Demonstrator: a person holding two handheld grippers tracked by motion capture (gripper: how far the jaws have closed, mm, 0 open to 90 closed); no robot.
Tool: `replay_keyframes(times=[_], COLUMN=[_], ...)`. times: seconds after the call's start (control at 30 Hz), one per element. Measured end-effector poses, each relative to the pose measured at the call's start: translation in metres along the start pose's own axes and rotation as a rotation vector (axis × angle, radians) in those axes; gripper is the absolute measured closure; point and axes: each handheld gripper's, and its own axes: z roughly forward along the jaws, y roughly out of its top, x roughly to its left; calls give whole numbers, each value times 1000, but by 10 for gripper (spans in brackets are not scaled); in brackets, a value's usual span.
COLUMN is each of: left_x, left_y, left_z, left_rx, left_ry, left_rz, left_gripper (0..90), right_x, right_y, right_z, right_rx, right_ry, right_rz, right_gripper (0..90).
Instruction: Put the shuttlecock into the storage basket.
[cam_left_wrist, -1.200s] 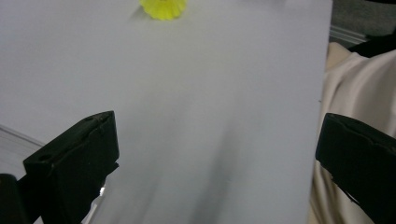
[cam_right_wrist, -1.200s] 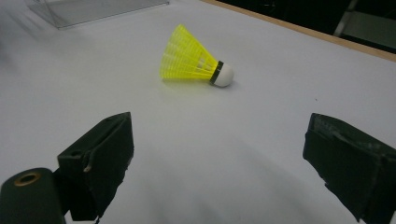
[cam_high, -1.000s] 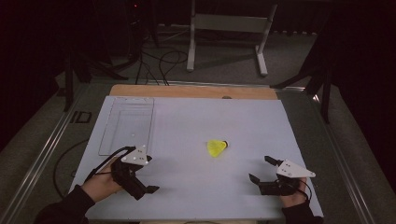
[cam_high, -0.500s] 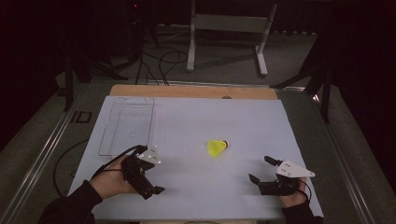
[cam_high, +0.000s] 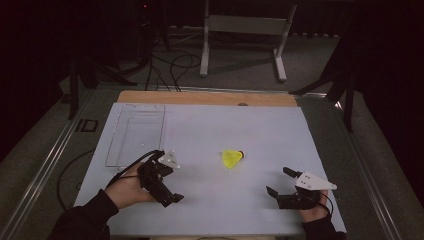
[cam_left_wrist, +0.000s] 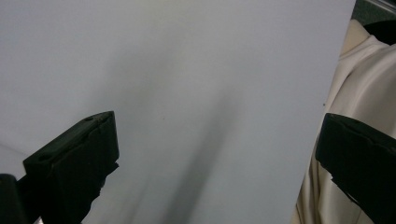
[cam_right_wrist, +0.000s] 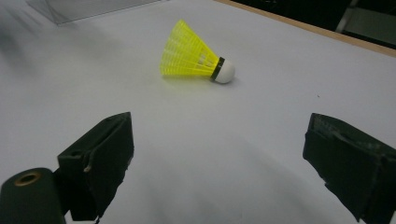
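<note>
A yellow shuttlecock (cam_high: 231, 158) with a white cork tip lies on its side on the white table (cam_high: 240, 125), a little right of centre. My left gripper (cam_high: 166, 191) is at the near left, turned toward the table's near edge. In the left gripper view its jaws stand wide apart over bare table, so the left gripper (cam_left_wrist: 219, 126) is open and holds nothing. My right gripper (cam_high: 278, 181) rests at the near right, open and empty. In the right gripper view the shuttlecock (cam_right_wrist: 194, 51) lies ahead of the right gripper (cam_right_wrist: 217, 133), well clear of both jaws.
A clear plastic tray (cam_high: 113, 150) lies flat at the left of the table, beyond the left hand. A beige garment (cam_left_wrist: 364, 79) shows past the table's near edge. Behind the table are a metal stand (cam_high: 245, 25) and cables on the floor.
My left gripper has slid right and turned, so its jaws now point toward the near edge. The right gripper and the shuttlecock have stayed put.
</note>
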Motion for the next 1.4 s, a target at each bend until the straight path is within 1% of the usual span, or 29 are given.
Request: replay_keyframes(times=[0.03, 0.07, 0.1, 0.13, 0.17, 0.2, 0.23, 0.27, 0.3, 0.4, 0.47, 0.53, 0.57, 0.67, 0.83, 0.9, 0.93, 1.03, 1.2, 1.27, 1.3, 1.33, 1.4], left_x=[0, 0, -1, -1, -1, -2, -1, -1, -1, 0, 1, 0, 1, 0, 0, 1, 1, 2, -2, -2, -2, -1, -1], left_y=[0, 3, 5, 7, 9, 11, 13, 15, 16, 22, 27, 31, 33, 39, 49, 53, 55, 61, 72, 76, 77, 79, 81], left_z=[0, 1, 3, 4, 5, 6, 7, 9, 10, 12, 14, 16, 17, 20, 25, 26, 27, 30, 33, 34, 35, 35, 37], left_rx=[0, 7, 14, 18, 27, 34, 38, 43, 42, 40, 53, 47, 52, 45, 33, 27, 29, 16, -4, -12, -24, -39, -56], left_ry=[0, -3, -2, -2, -10, -2, -2, -13, -7, -7, 2, -6, -3, -14, -23, -22, -22, -19, -11, 0, -6, 1, 1], left_rz=[0, -6, -1, -5, -6, -7, -13, -17, -31, -50, -48, -52, -46, -56, -60, -71, -66, -72, -60, -59, -70, -80, -80], left_gripper=[3, 3, 3, 3, 3, 3, 3, 3, 4, 4, 10, 10, 10, 10, 10, 10, 10, 10, 10, 10, 10, 10, 10], right_x=[0, 0, 0, 0, 0, 0, 0, 0, 0, 0, 0, 0, 0, 0, -1, -1, -1, -1, -1, -1, -1, -1, -1], right_y=[0, 0, 0, 0, 0, 0, 0, 0, 0, 0, 0, 0, 0, 0, 0, 0, 0, 0, 0, 0, 0, 0, 0], right_z=[0, 0, 0, 0, 0, 0, 0, 0, 0, 0, 0, 0, 0, 0, 0, 0, 0, 0, 0, 0, 0, 0, 0], right_rx=[0, 0, 0, 0, 0, -2, -2, -1, -2, 0, 0, -1, -1, -1, 0, 0, 0, -1, -1, -1, -3, -2, -2], right_ry=[0, 0, 0, 0, 0, -1, -1, -1, 0, 1, 1, 1, 0, 0, 3, 2, 1, 2, 5, 5, 6, 6, 6], right_rz=[0, 0, -1, -1, -1, 1, 1, 1, 1, 0, -1, 1, 1, 0, -2, 1, 1, -1, 1, -2, -1, 0, 1], right_gripper=[89, 89, 89, 89, 89, 89, 89, 89, 89, 89, 88, 89, 89, 89, 89, 89, 89, 89, 89, 89, 89, 89, 89])
